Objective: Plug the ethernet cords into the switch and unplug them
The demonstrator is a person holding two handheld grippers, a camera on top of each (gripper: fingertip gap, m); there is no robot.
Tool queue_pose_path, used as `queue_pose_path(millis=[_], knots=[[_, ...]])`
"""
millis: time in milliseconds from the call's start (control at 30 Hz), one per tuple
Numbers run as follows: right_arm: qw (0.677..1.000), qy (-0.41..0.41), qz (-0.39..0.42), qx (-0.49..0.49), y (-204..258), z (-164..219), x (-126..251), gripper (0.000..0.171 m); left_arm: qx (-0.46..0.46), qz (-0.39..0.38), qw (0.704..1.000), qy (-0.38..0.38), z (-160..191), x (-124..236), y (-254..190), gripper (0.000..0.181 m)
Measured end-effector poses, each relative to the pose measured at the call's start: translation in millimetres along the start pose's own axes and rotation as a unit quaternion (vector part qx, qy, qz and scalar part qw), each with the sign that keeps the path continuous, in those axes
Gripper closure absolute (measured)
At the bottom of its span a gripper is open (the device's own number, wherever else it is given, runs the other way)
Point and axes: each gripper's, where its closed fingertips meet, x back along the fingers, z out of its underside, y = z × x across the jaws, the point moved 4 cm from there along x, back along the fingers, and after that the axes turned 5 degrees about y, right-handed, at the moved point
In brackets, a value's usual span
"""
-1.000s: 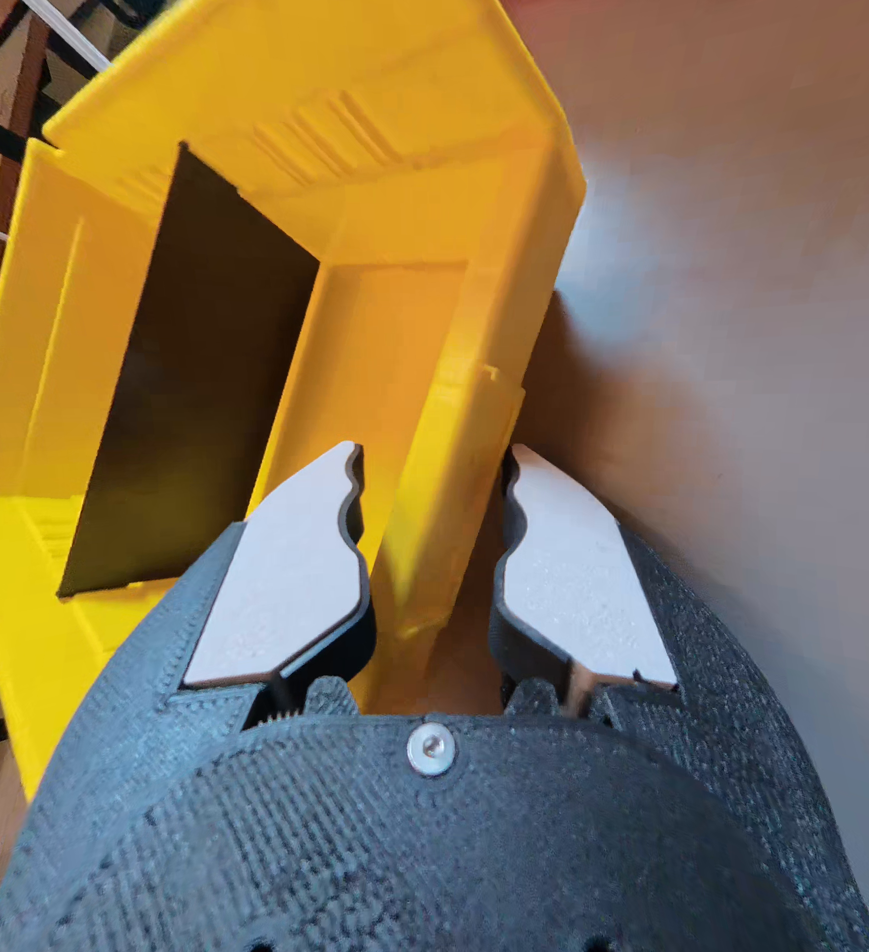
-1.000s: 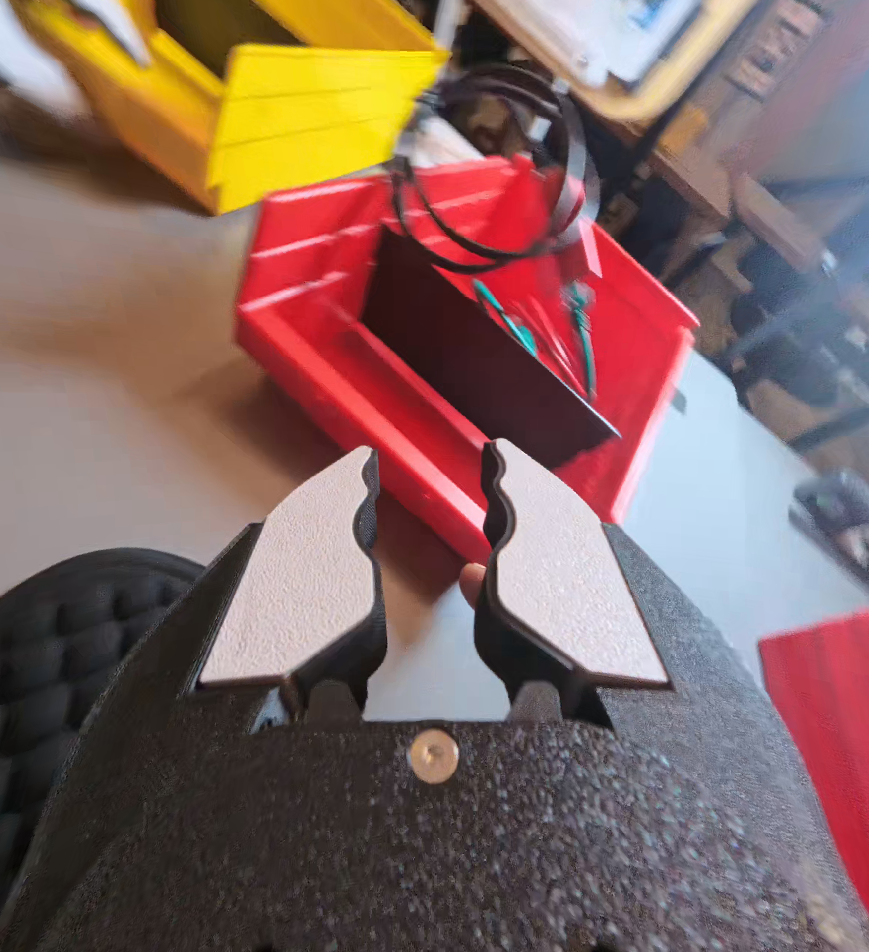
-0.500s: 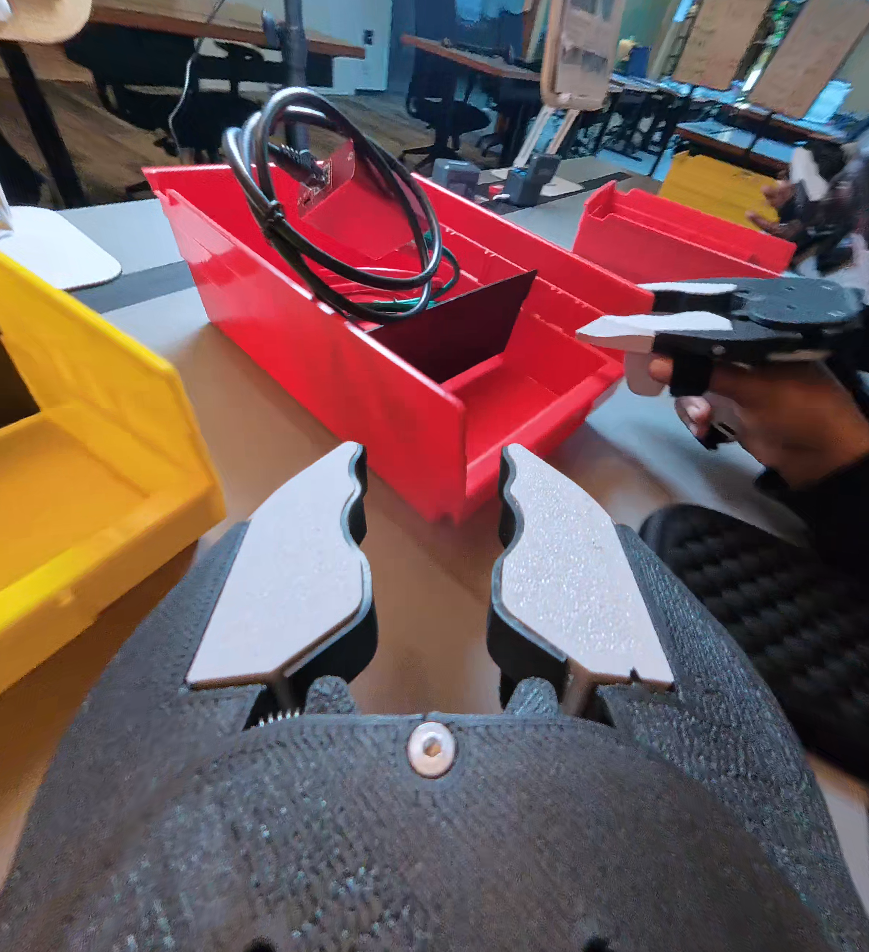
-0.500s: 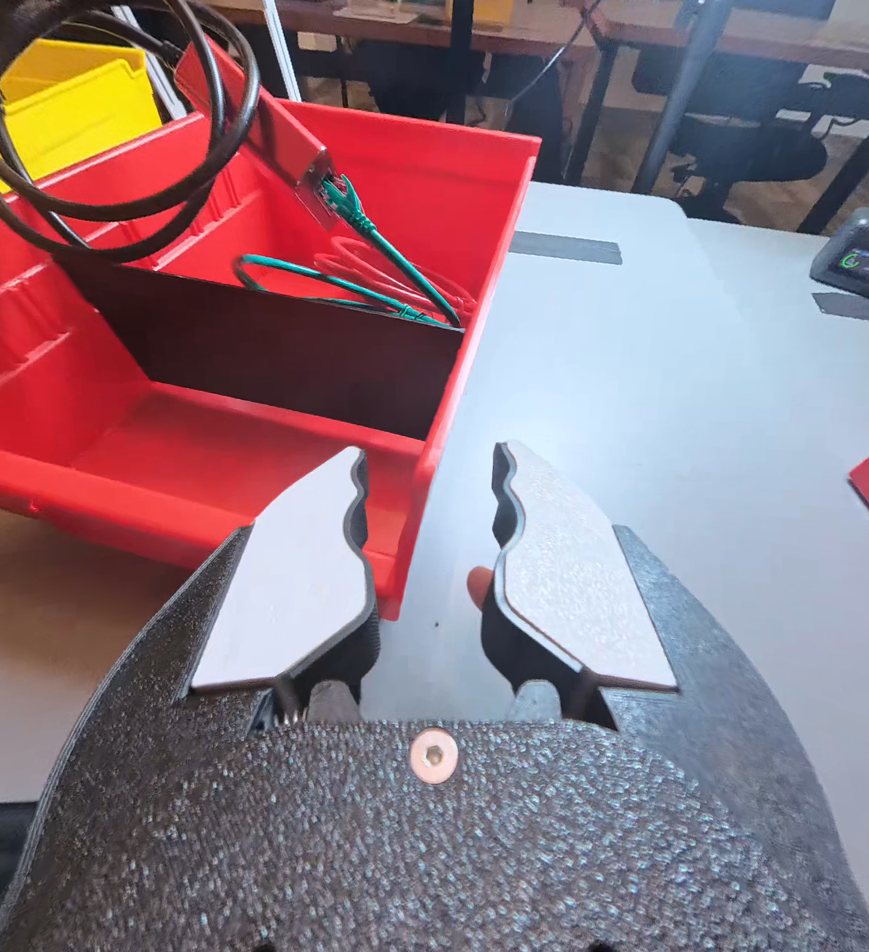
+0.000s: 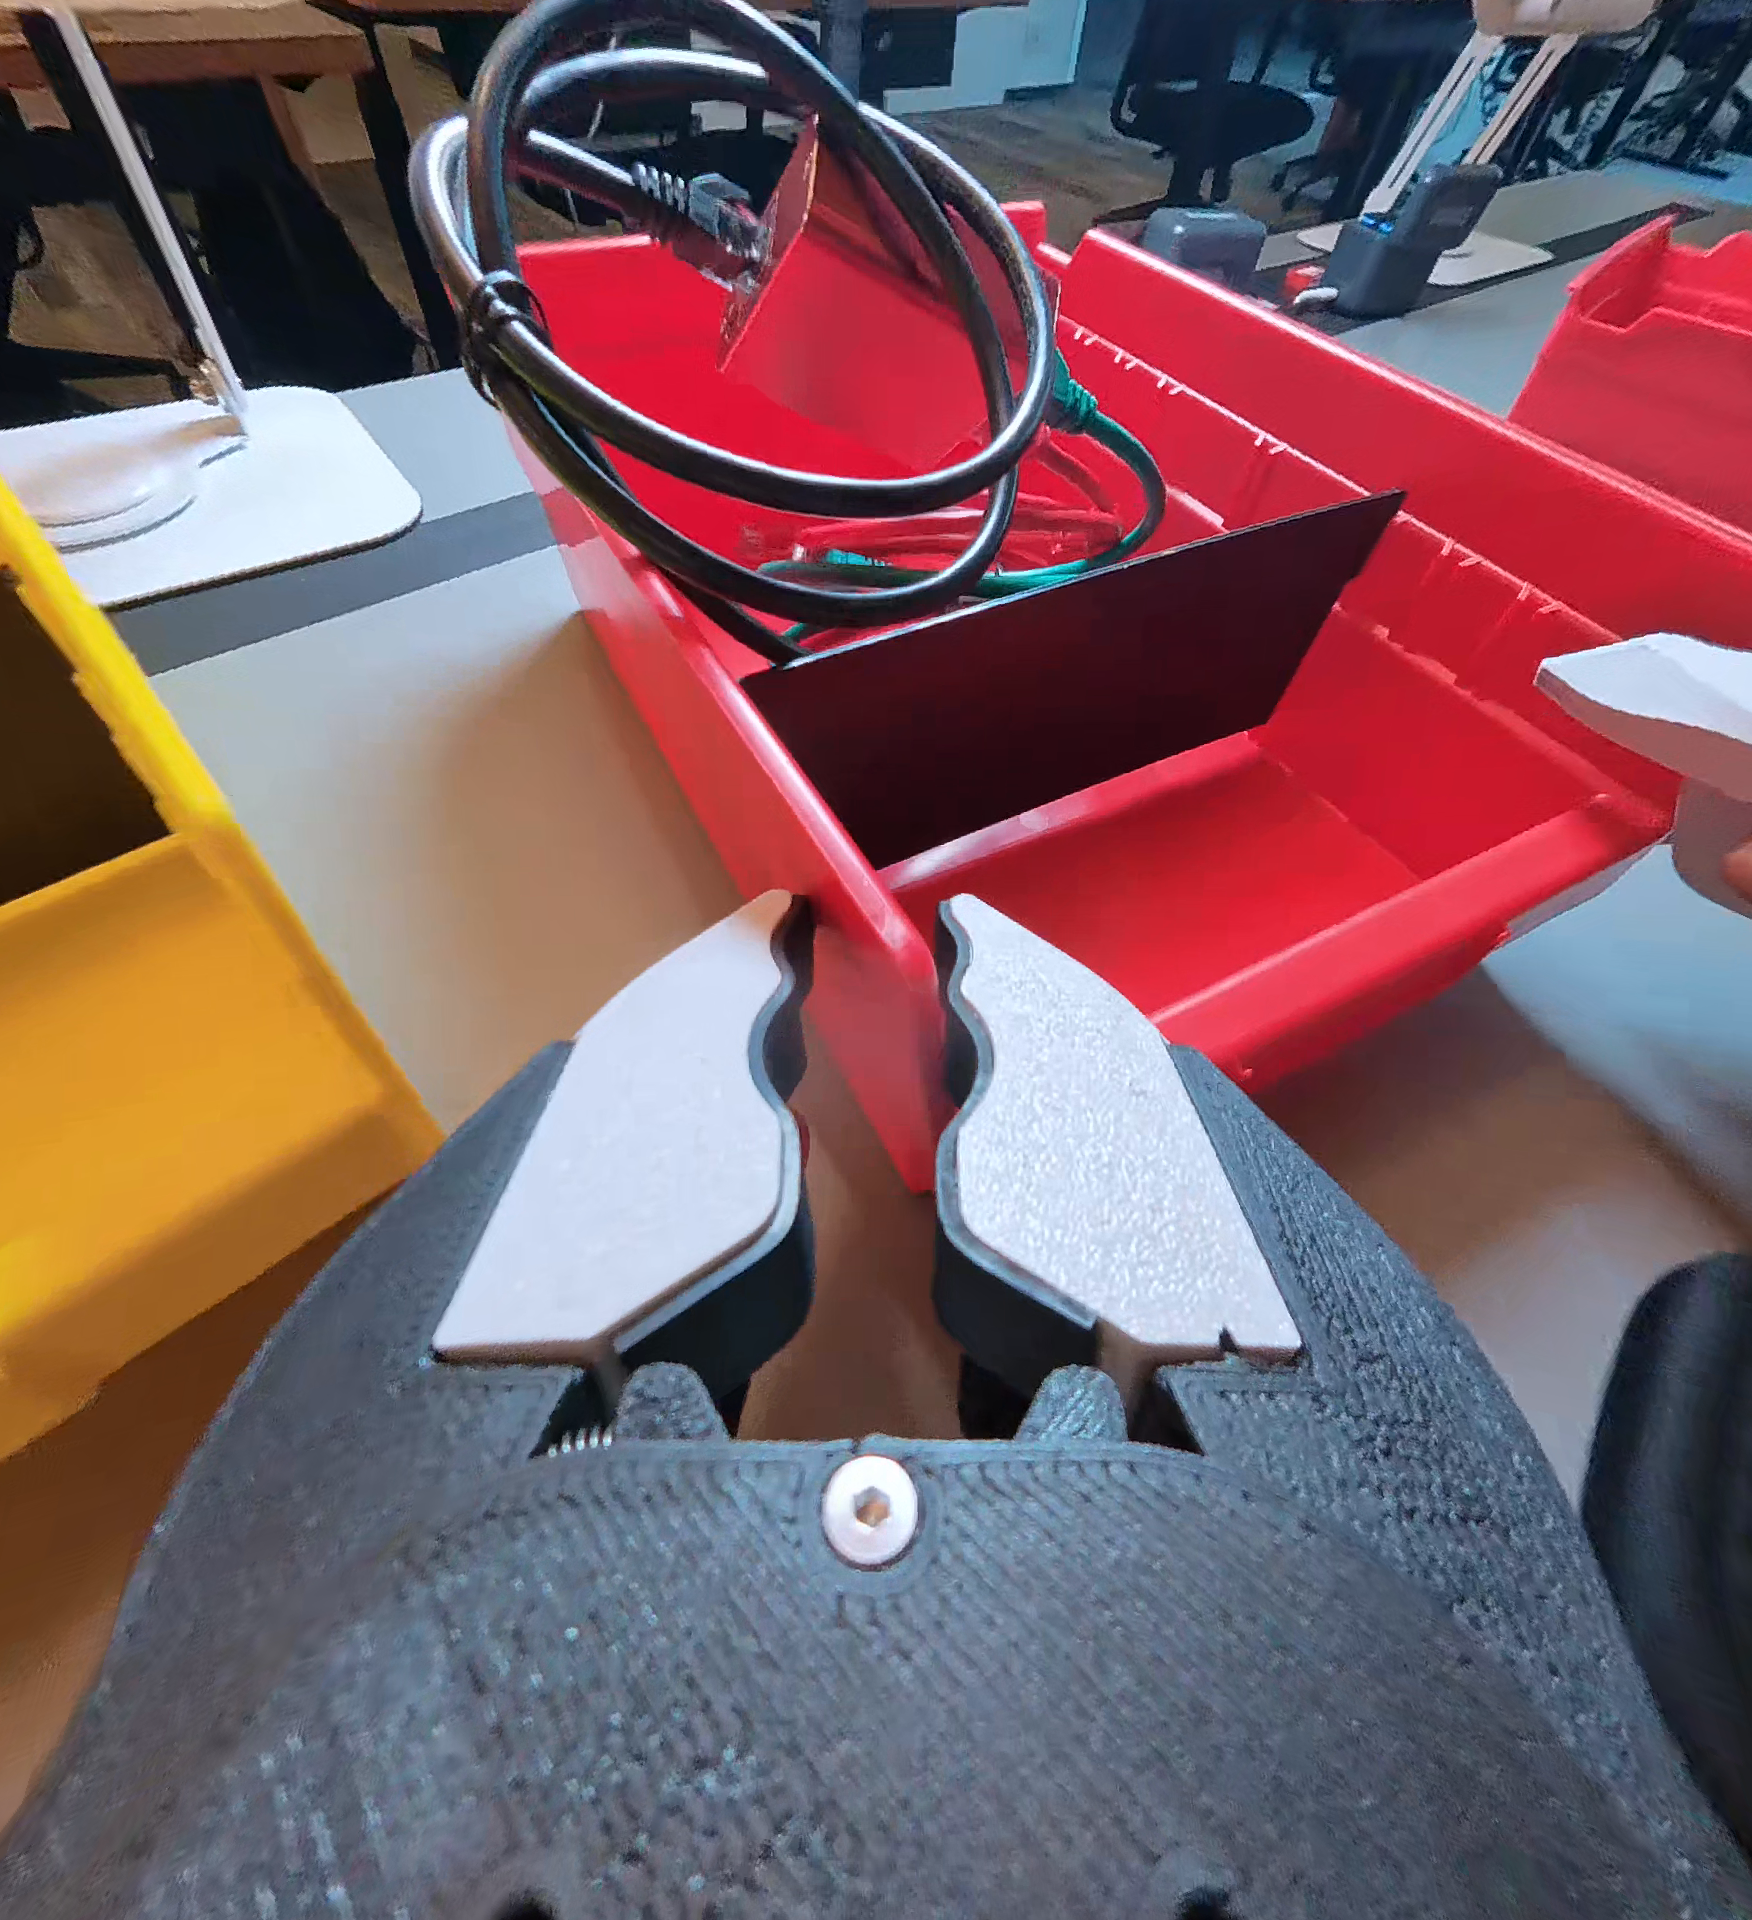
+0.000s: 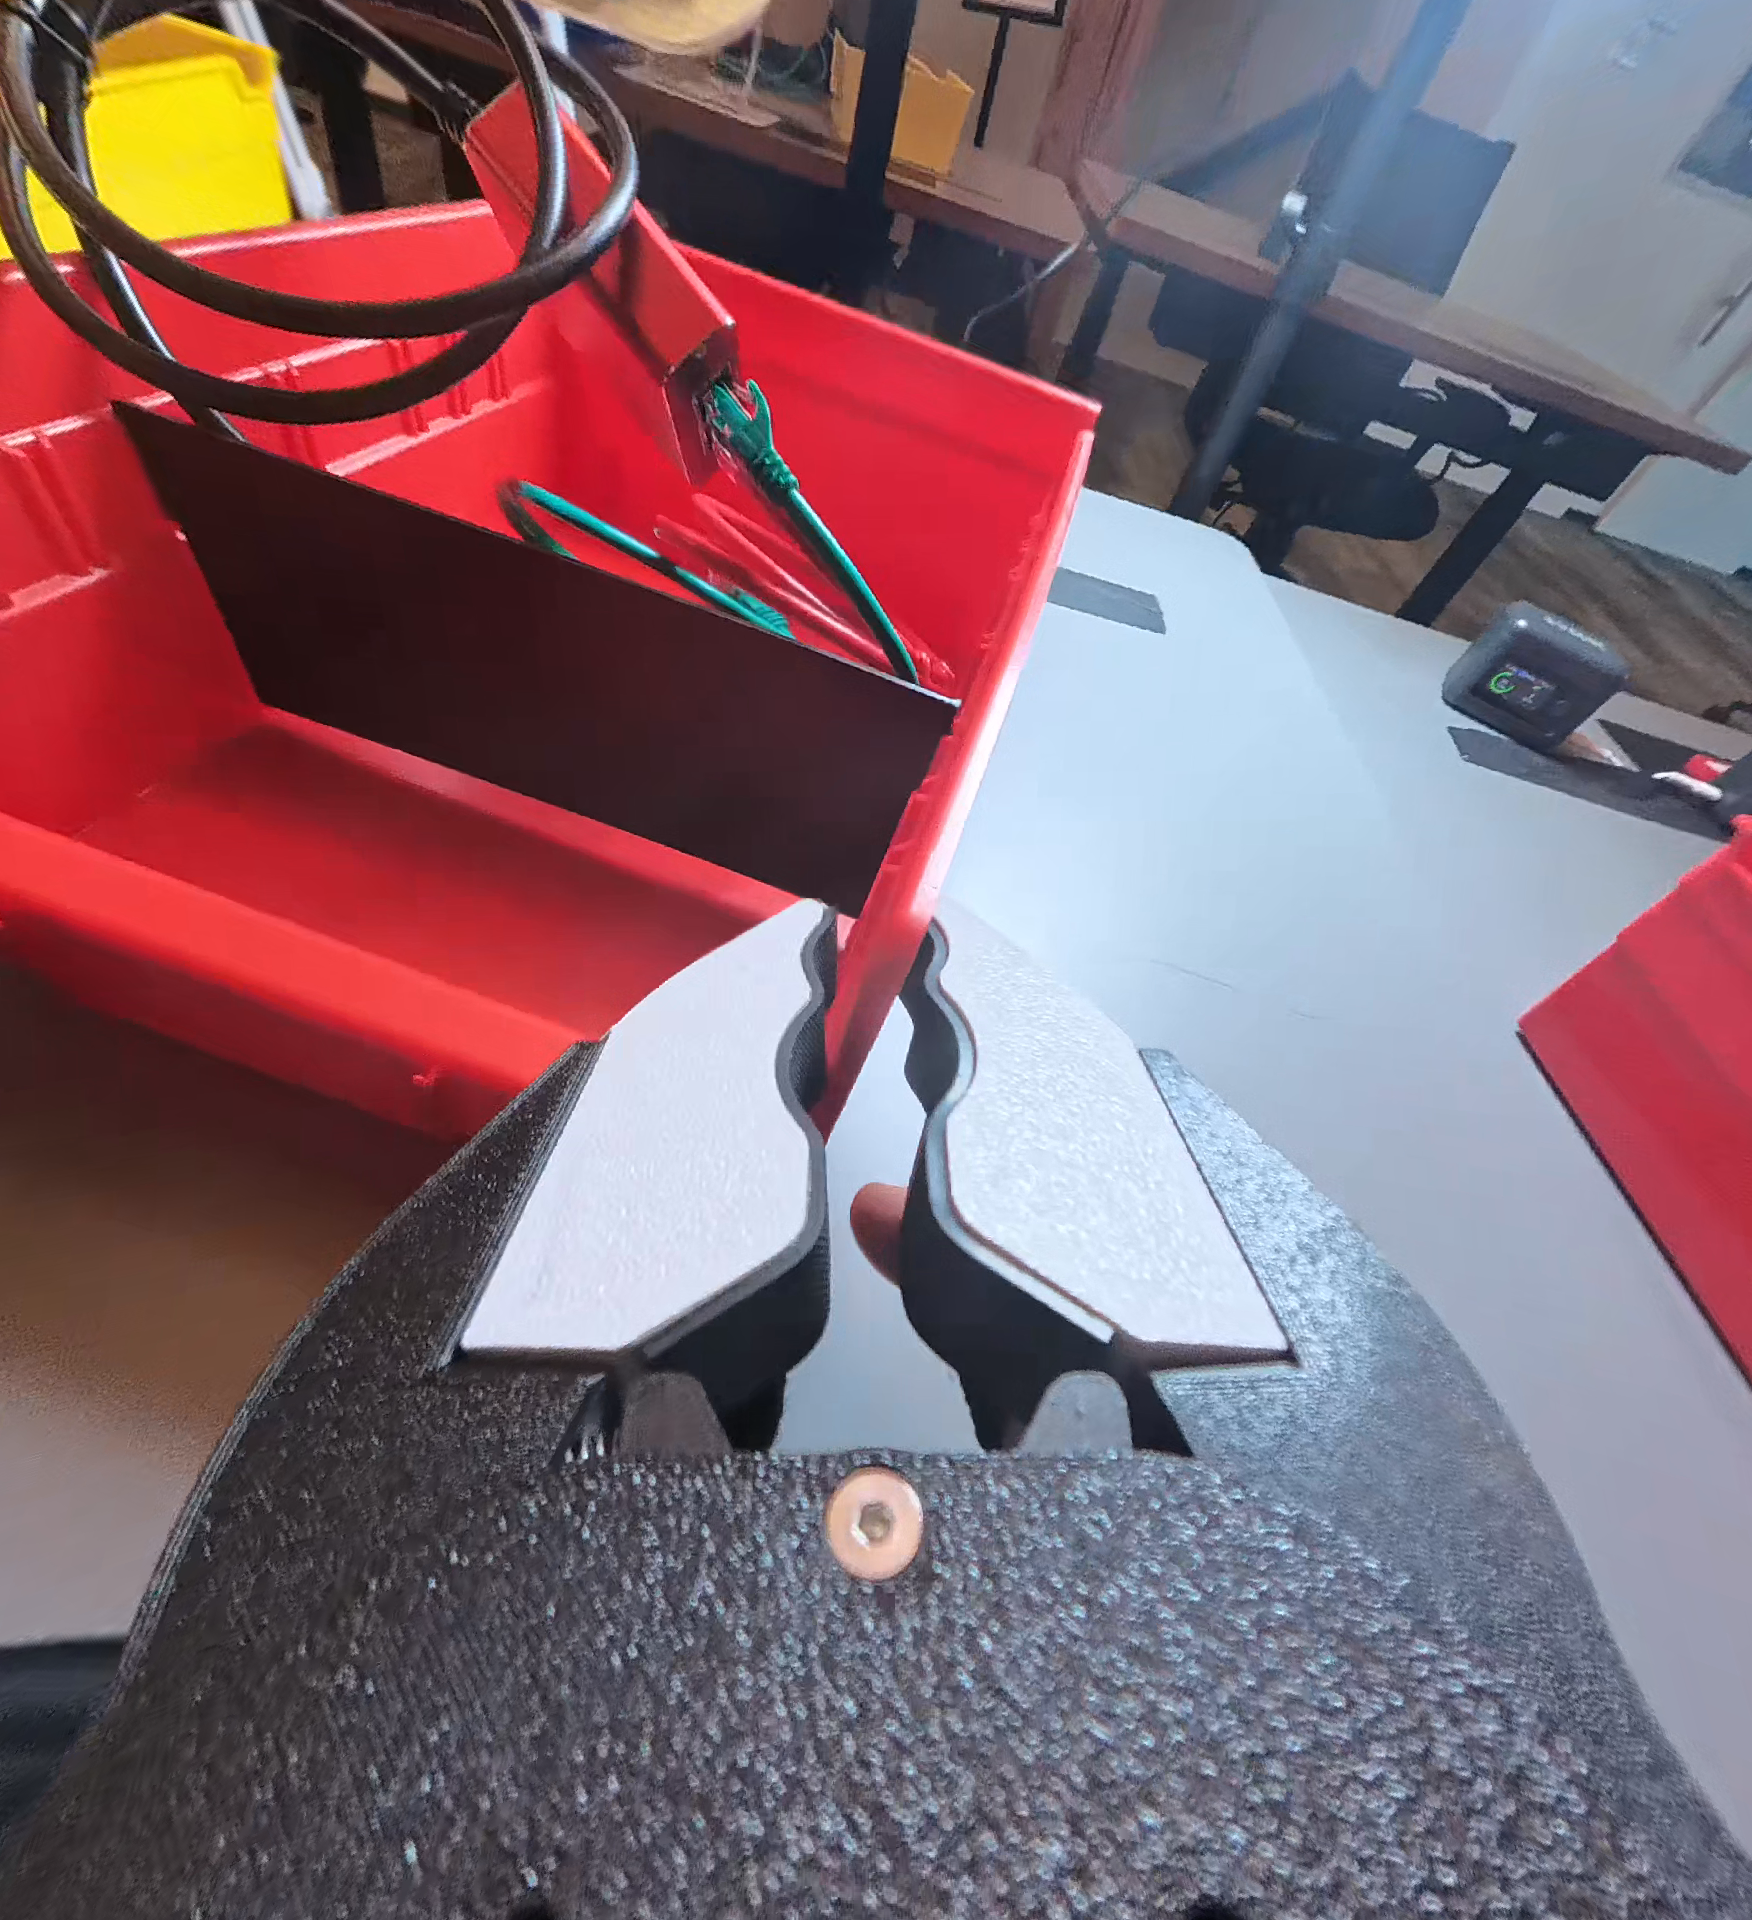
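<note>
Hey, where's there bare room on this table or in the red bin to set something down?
Free: the red bin's front compartment before the black divider; bare table right of that bin, up to the second red bin. The strip between the yellow bin and red bin is narrow. Crowded: behind the divider, with the black cord, green cord and switch.

Long red plastic bin (image 5: 1298,935) on the grey table (image 6: 1267,831), black divider panel (image 5: 1059,707) across it, coiled black ethernet cord (image 5: 747,436) and green cords (image 6: 830,551) behind the divider, yellow plastic bin (image 5: 124,1039) to its left.
</note>
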Motion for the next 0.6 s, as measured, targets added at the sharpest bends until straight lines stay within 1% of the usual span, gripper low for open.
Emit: queue_pose_path(millis=[67, 167, 267, 333, 467, 600], knots=[[1.000, -0.019, -0.002, 0.004, 9, -5, 19, 0.162, -0.006, 0.000, 1.000, -0.019, -3, 23, -2, 0.160], [0.998, -0.063, -0.008, 0.011, 24, -23, 59, 0.162, -0.027, -0.005, 0.998, -0.055, -15, 69, -5, 0.161], [0.994, -0.103, -0.022, 0.026, 45, -51, 96, 0.160, -0.045, -0.027, 0.994, -0.091, -33, 122, -2, 0.163], [0.990, -0.131, -0.039, 0.039, 63, -74, 114, 0.160, -0.054, -0.049, 0.991, -0.116, -45, 161, 6, 0.164], [0.974, -0.194, -0.096, 0.058, 113, -121, 136, 0.158, -0.054, -0.110, 0.979, -0.163, -57, 238, 36, 0.165], [0.959, -0.224, -0.162, 0.067, 176, -161, 133, 0.158, -0.039, -0.179, 0.966, -0.184, -54, 302, 79, 0.166]])
